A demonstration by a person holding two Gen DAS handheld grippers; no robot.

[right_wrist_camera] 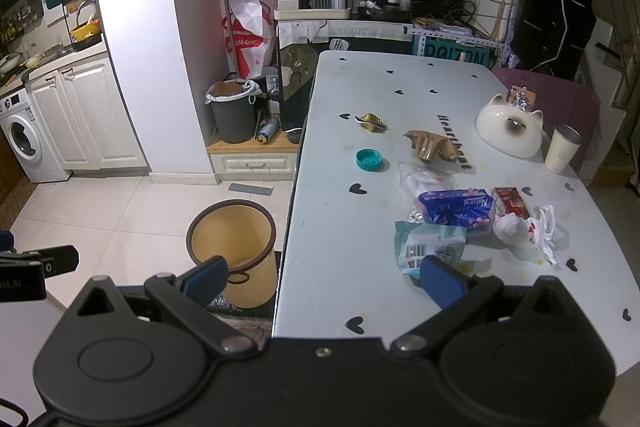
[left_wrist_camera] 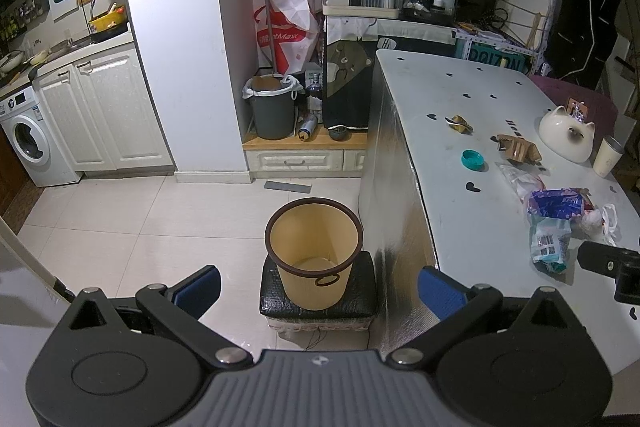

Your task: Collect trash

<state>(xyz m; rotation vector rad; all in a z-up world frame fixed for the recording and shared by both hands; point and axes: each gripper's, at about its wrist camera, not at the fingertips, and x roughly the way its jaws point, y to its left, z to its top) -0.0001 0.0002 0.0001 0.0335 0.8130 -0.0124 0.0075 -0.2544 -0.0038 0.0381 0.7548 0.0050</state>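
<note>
A tan waste bin (left_wrist_camera: 314, 251) with a brown rim stands empty on a black stool (left_wrist_camera: 320, 307) beside the white table (left_wrist_camera: 460, 155); it also shows in the right wrist view (right_wrist_camera: 236, 251). Trash lies on the table: a teal cap (right_wrist_camera: 369, 159), brown wrappers (right_wrist_camera: 432, 145), a gold wrapper (right_wrist_camera: 373, 122), a blue packet (right_wrist_camera: 460, 207), a green-white packet (right_wrist_camera: 430, 247), a red box (right_wrist_camera: 511, 201) and crumpled white plastic (right_wrist_camera: 524, 227). My left gripper (left_wrist_camera: 320, 287) is open and empty above the bin. My right gripper (right_wrist_camera: 324, 277) is open and empty over the table's near left edge.
A white cat-shaped dish (right_wrist_camera: 510, 131) and a cream cup (right_wrist_camera: 562, 149) stand at the table's right. A grey bin (left_wrist_camera: 274, 107) sits on a low wooden step. Kitchen cabinets and a washing machine (left_wrist_camera: 30, 143) are at the left. The floor is tiled.
</note>
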